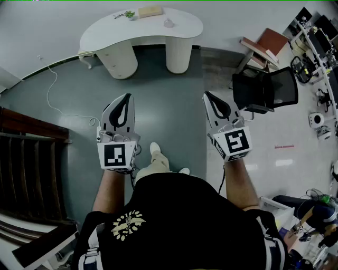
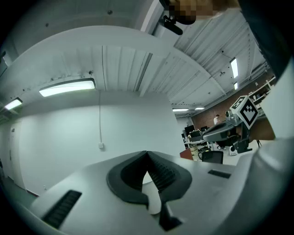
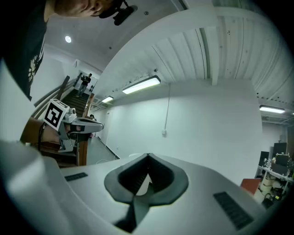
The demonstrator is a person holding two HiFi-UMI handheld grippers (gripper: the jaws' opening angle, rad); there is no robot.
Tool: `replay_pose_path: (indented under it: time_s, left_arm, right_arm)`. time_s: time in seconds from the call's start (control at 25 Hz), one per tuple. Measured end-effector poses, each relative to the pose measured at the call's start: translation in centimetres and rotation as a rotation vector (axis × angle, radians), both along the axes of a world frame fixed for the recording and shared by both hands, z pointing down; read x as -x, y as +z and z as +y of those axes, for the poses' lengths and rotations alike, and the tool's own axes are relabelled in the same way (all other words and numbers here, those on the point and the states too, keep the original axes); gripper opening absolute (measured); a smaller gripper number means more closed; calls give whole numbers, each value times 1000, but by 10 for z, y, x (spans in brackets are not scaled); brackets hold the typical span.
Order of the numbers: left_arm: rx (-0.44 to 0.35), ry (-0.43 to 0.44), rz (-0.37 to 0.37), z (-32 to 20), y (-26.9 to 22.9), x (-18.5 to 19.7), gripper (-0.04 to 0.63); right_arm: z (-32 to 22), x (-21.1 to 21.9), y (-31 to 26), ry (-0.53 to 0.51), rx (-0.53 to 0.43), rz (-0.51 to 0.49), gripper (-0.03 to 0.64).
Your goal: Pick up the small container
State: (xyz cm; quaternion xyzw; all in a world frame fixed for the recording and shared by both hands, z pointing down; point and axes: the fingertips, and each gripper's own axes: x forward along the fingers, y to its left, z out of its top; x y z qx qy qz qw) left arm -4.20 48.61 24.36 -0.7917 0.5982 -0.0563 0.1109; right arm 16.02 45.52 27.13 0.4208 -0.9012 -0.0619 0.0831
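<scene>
L gripper (image 1: 125, 100) is out front over the floor (image 1: 169, 105), jaws shut, tips meeting, nothing btwn them. In the left gripper view the dark pads (image 2: 167, 176) close to a point w/ only wall behind. R gripper (image 1: 208, 97) is the same: jaws together, empty. In the right gripper view its pads (image 3: 161, 176) touch at the tip. The two are held side by side, well apart, both pointing fwd at the table (image 1: 105, 34). A shoe (image 1: 155, 149) shows on the floor btwn them.

The table is white and curved, well ahead of both grippers. A small pale thing (image 1: 169, 22) sits toward its right end, about midway btwn front & back edge. It's prob. the container, but too small to be sure. Neither gripper is near it. A tan box (image 1: 150, 11) lies by the back edge, about mid-table, w/ a little plant (image 1: 128, 14) just left of it.

A black chair (image 1: 264, 89) stands off to the right, beyond the R gripper. A white cable (image 1: 53, 89) trails across the floor on the left.

Each gripper view catches the other gripper off to the side. The R gripper's marker cube (image 2: 246, 110) shows in the left gripper view, and the L gripper's cube (image 3: 56, 114) in the right gripper view.
</scene>
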Motion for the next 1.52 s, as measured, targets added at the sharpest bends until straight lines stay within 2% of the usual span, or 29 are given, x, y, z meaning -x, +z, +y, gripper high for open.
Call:
replay_pose_path:
  time_s: [0.24,0.4,0.6,0.64,0.76,0.88,1.04,1.2,1.36,1.52]
  left_arm:
    - [-8,-15,43,-44,7,42,18]
    - [-10,1,64,-76,11,60,18]
    - [-29,33,56,-123,8,85,18]
    - [-22,41,57,-130,9,91,18]
    - [13,77,66,-151,15,104,18]
    - [25,98,73,-166,20,113,18]
    - [26,113,85,-187,21,123,18]
    - [45,70,54,-211,29,136,18]
    - [6,45,48,-231,29,142,18]
    - [47,21,65,-258,36,146,18]
  right_arm:
    - [-36,38,13,5,16,6,29]
    - [-65,52,9,39,4,-39,31]
    - [-105,84,-3,24,-27,-33,35]
    - [-111,91,-4,19,-27,-33,54]
    - [-126,110,-4,25,-16,-30,180]
    - [-140,118,3,63,18,-34,235]
    - [-162,123,15,99,79,-22,253]
    - [-180,125,21,105,103,-33,262]
    - [-202,128,26,90,105,-52,264]
    - [-231,131,35,66,106,-24,265]
